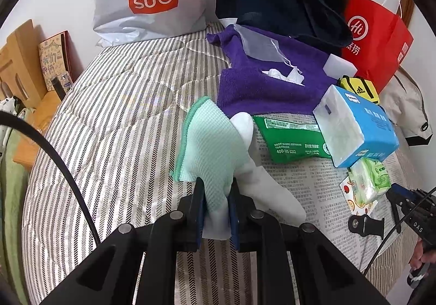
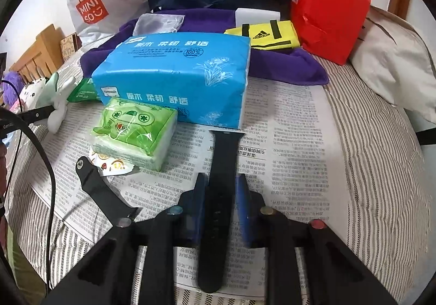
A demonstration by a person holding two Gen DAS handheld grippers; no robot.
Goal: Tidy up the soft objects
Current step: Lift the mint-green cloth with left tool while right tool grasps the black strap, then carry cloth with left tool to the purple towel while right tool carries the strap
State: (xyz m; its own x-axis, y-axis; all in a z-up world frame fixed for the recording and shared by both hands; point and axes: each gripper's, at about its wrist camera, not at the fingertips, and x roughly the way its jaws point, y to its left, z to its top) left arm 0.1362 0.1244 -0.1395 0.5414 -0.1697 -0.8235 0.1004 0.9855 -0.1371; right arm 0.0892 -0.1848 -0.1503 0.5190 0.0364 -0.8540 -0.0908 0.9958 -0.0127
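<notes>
the bed (image 1: 114,103) is carrying everything, its striped quilt serving as the sorting surface, with a newspaper (image 2: 294,147) spread over it, probably to keep the small things together. the purple towel (image 1: 267,81) is lying flat at the back, partly buried under a dark garment whose shape i am not making out. the blue tissue pack (image 2: 174,73) is resting near the middle, hiding most of the green wipes packet (image 1: 291,139). the left tongs (image 1: 215,204) are clenching the mint cloth (image 1: 209,141) and a white sock (image 1: 261,179) together, likely to carry both as 1 bundle. the right tongs (image 2: 222,190) are pinching the black strap (image 2: 220,196) at its middle; its lower end is running out of sight beneath them.
</notes>
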